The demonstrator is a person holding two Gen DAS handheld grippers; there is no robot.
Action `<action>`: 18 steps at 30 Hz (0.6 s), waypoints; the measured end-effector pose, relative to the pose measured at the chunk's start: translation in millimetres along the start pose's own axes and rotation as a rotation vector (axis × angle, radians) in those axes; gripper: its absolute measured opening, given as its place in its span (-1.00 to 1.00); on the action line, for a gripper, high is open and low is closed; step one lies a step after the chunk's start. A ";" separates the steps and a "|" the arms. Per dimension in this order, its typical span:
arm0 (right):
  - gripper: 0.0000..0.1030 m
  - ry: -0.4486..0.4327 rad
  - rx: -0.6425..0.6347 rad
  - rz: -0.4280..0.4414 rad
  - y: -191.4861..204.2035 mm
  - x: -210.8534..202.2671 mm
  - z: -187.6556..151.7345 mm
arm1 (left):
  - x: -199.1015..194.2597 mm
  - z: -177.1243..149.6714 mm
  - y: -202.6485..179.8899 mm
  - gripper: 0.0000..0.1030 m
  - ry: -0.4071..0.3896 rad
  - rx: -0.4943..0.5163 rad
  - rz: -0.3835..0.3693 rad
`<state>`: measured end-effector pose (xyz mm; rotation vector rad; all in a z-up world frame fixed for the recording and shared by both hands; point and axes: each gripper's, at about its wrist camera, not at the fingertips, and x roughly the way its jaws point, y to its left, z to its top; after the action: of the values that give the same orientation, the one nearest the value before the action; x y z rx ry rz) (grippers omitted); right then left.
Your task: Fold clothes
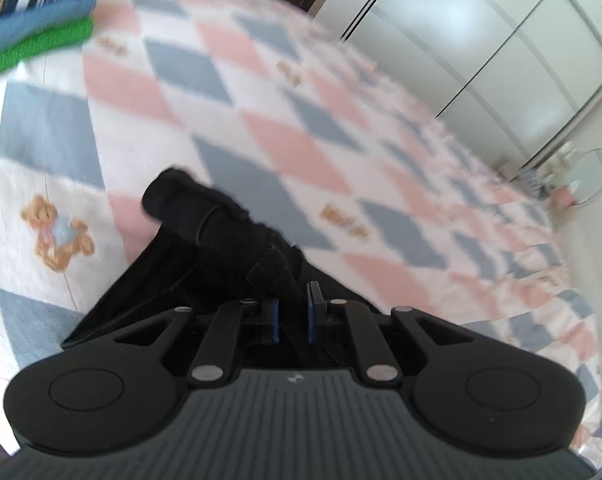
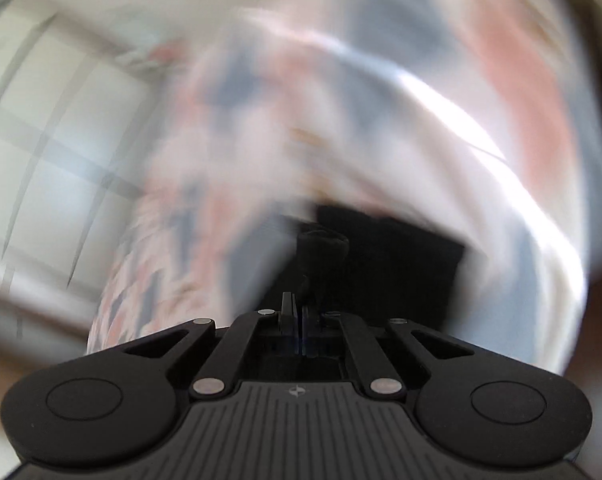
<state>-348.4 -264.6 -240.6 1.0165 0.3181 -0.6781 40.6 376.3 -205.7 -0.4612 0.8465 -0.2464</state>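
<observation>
A black garment point(image 1: 205, 236) lies bunched on the checked bed cover point(image 1: 261, 92) in the left wrist view. My left gripper point(image 1: 293, 312) is shut on a fold of it, the blue pads pinching the cloth between them. The right wrist view is strongly blurred. There the black garment point(image 2: 381, 256) shows as a dark patch ahead, and my right gripper point(image 2: 299, 320) is shut on a bunched edge of it, the jaws nearly touching.
A stack of folded clothes point(image 1: 33, 12), striped navy over blue and green, sits at the far left of the bed. White wardrobe doors point(image 1: 481, 40) stand beyond the bed's right edge. A small round table point(image 1: 585, 180) with items is at the far right.
</observation>
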 end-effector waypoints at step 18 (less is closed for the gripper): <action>-0.98 0.097 0.052 -0.203 -46.3 8.2 -0.8 | -12.9 -50.0 2.6 -0.82 0.036 0.109 0.104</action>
<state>-372.3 -283.0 -276.5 1.0776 0.4953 -0.8247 -5.9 369.0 -227.1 -0.3110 0.8847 -0.2043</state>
